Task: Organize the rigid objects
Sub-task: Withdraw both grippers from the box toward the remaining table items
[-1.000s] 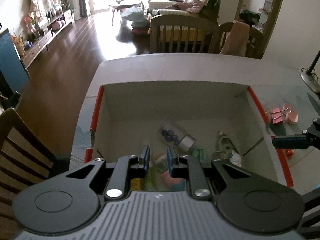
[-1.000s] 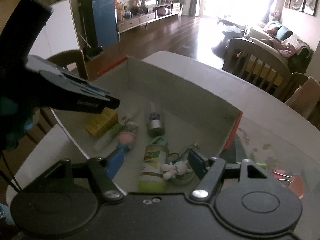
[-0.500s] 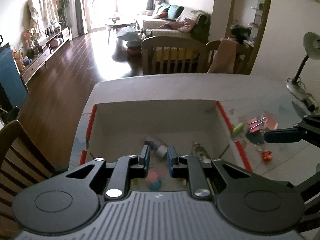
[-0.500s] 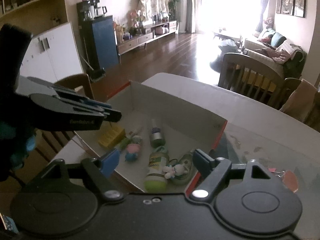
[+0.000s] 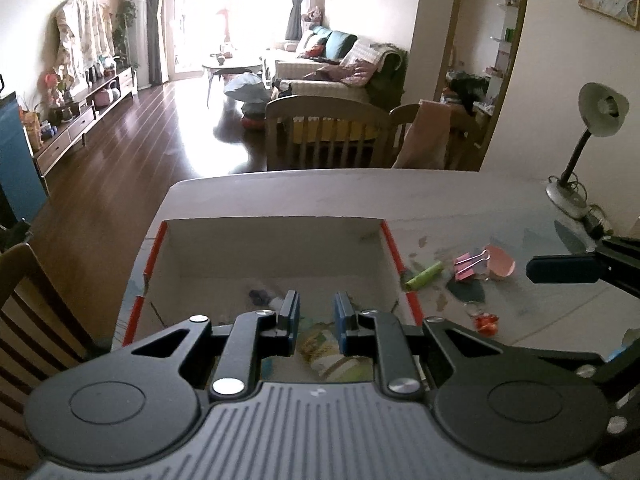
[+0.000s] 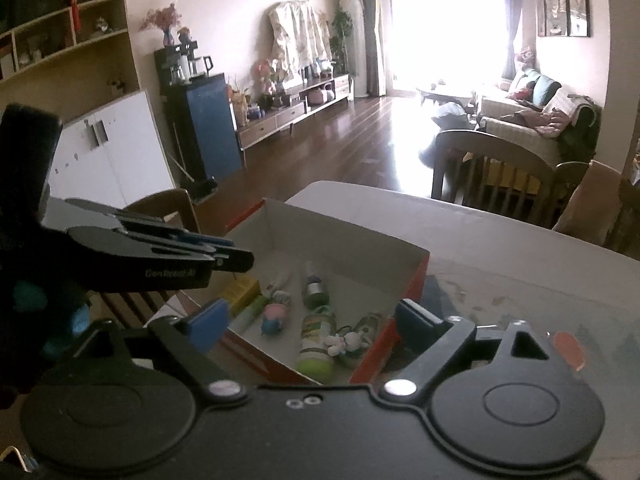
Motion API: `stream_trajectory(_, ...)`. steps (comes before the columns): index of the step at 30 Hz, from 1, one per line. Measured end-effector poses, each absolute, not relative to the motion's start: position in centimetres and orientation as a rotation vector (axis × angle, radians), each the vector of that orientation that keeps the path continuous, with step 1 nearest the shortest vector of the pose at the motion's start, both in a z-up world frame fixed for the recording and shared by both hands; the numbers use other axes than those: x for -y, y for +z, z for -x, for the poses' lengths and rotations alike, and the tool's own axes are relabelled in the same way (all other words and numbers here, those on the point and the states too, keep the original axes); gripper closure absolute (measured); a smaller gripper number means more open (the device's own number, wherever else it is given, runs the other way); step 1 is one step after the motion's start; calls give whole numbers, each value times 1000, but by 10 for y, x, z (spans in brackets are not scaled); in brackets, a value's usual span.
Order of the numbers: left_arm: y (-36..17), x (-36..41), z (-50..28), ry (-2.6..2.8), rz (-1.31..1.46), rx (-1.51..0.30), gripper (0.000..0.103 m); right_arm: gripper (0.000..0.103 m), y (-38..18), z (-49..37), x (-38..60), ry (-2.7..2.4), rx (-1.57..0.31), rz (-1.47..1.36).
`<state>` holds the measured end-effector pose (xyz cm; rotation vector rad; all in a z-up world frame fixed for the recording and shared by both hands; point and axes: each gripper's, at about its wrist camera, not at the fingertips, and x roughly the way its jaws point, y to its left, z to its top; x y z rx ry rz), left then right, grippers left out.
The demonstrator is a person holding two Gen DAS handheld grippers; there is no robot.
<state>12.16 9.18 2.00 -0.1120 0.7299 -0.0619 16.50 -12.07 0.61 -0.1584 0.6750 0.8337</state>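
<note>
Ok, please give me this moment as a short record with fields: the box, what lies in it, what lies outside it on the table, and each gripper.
box: open cardboard box with red edges, on the table
in the box: green-capped bottle, dark bottle, yellow packet, pink toy figure, small white plush toy
outside the box: green tube, pink binder clip, small red object
left gripper: shut, nothing held
right gripper: jaws opening, nothing between them
</note>
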Motion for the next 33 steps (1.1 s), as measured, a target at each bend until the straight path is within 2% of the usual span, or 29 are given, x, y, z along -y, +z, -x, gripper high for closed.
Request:
stream_trajectory(3, 22, -83, -117, -61, 116, -715, 83, 8, 8, -160, 141, 818, -643, 123)
stream_trajectory(6, 22, -74, -114, -65, 127, -706, 53, 5, 3, -156, 164, 786, -632, 97)
stream_trajectory(7, 22, -71, -113, -66, 131, -701, 40, 5, 1, -156, 172, 775, -634, 93)
stream_trajectory(14, 15, -40, -111, -78, 122, -697, 37, 1, -13, -158, 222, 696, -654, 67)
stream_trajectory(17, 14, -24, -114, -88, 112, -689, 28, 1, -19, -163, 241, 666, -669, 59)
stream_trajectory(21, 11, -5, -121, -104, 114, -685, 25, 1, -26, -172, 259, 643, -688, 54)
stream_trajectory(23, 9, 5, -125, -107, 113, -685, 17, 1, -30, -174, 267, 644, -693, 57)
stream_trajectory(29, 0, 35, -147, -131, 123, -700, 16, 1, -40, -187, 285, 658, -709, 97)
stream_trajectory(33, -8, 57, -166, -134, 119, -708, 3, 1, -52, -199, 289, 678, -728, 134)
